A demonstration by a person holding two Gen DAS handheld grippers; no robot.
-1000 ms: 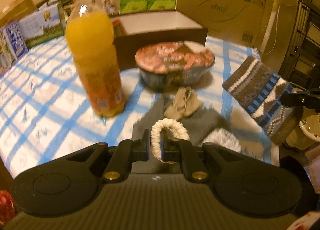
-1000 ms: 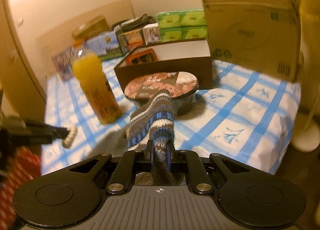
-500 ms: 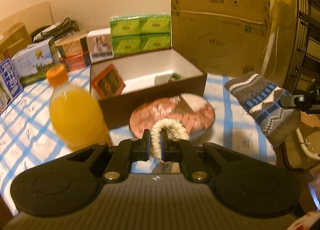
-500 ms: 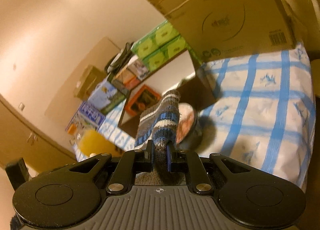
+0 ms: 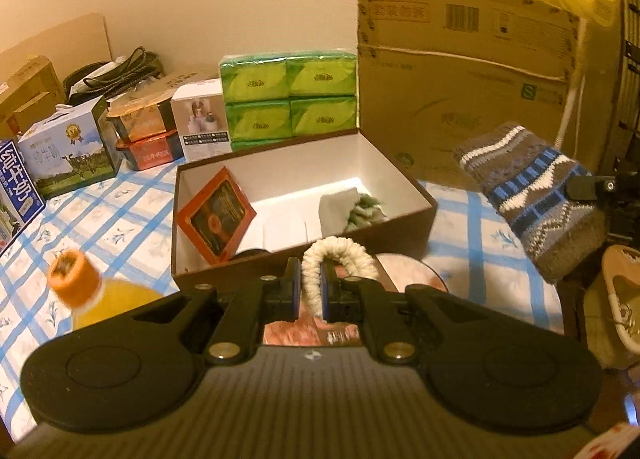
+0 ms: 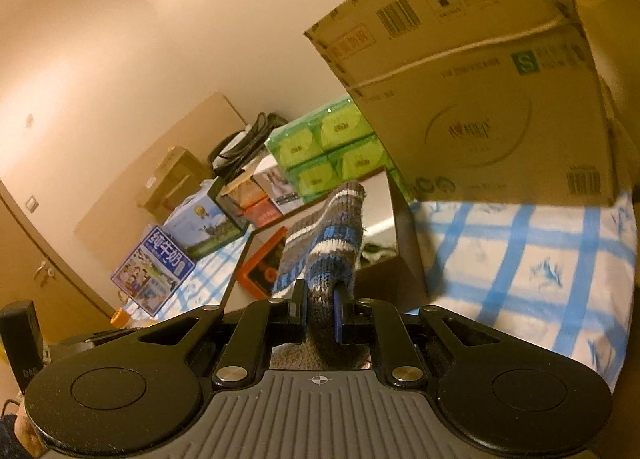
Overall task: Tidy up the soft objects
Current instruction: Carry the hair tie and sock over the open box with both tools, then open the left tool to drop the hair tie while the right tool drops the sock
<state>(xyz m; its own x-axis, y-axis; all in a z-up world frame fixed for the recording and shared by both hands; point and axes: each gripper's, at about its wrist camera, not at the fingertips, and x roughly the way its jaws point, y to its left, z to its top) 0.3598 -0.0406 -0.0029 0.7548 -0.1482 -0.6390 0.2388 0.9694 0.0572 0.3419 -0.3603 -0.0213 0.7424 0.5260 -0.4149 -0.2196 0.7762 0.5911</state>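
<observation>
So the left gripper (image 5: 311,295) was clamped narrow on a cream scrunchie (image 5: 334,259), pads pinching one side of the loop while the rest arched up and off to the right. It hung in the air just in front of the open brown box (image 5: 404,227), above the noodle bowl (image 5: 412,271). The right gripper (image 6: 320,309) was squeezed tight on a striped knit sock (image 6: 324,235), toe end sticking out forward toward the box. From the left camera the same sock (image 5: 536,199) dangled off to the right, over the edge of the blue-checked tablecloth (image 5: 496,235).

Compared to a second earlier, both grippers had lifted: the left camera used to sit low, with the juice bottle (image 5: 76,283) and bowl filling the view, and now it looked down into the box. The right camera had tilted hard, so the table ran diagonally.

Inside the box were an orange-framed pack (image 5: 216,215) leaning on the left wall and something pale green and crumpled (image 5: 356,205) in the right corner; couldn't tell what that was. The bottle was blurred and mostly hidden behind the gripper body, just the cap and shoulder showing. The bowl was mostly hidden too. The sock's cuff end disappeared under the right gripper.
</observation>
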